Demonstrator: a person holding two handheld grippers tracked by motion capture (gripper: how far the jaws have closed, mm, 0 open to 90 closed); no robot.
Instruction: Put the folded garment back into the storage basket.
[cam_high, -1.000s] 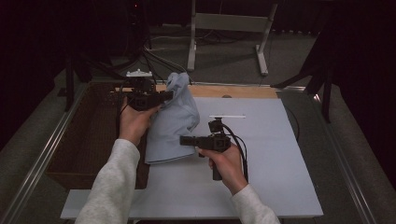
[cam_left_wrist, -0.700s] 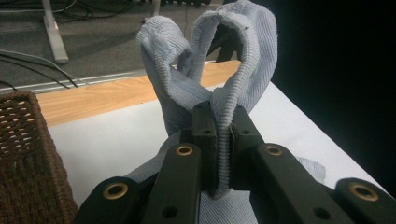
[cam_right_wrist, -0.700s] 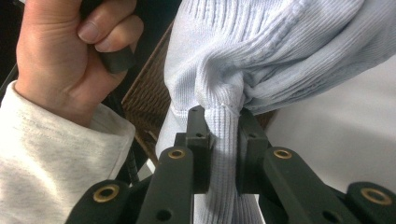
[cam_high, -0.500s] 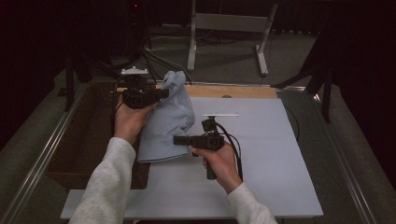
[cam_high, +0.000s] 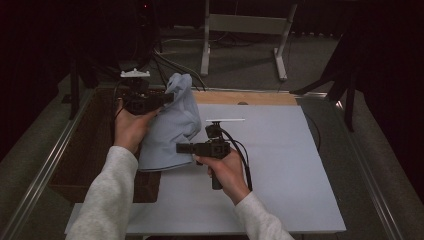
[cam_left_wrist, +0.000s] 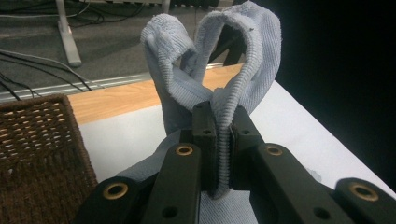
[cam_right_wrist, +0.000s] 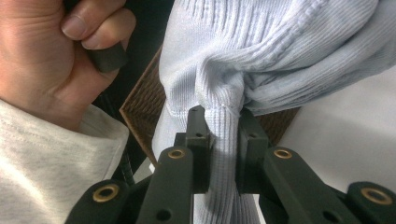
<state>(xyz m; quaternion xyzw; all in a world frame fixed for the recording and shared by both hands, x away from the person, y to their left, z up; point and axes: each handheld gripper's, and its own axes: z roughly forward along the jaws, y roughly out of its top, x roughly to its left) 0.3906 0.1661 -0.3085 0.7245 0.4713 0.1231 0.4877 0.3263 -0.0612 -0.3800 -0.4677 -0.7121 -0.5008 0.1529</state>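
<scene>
Ribbed pale-blue cloth, bearing no readable label, hangs from both pinching hand-held grippers.

A recording room or lab is suggested rather than a home. A bare work table covered by a plain white sheet is set on a grey carpeted floor, and it is framed by metal rails along its sides. Behind it, the white metal legs of a stand are seen, with black cables trailed loosely across the floor. The surroundings are kept dark, as if draped in black, so that light is thrown on the table alone. A wicker basket is placed at the table's left edge, beside a strip of bare wood.
</scene>
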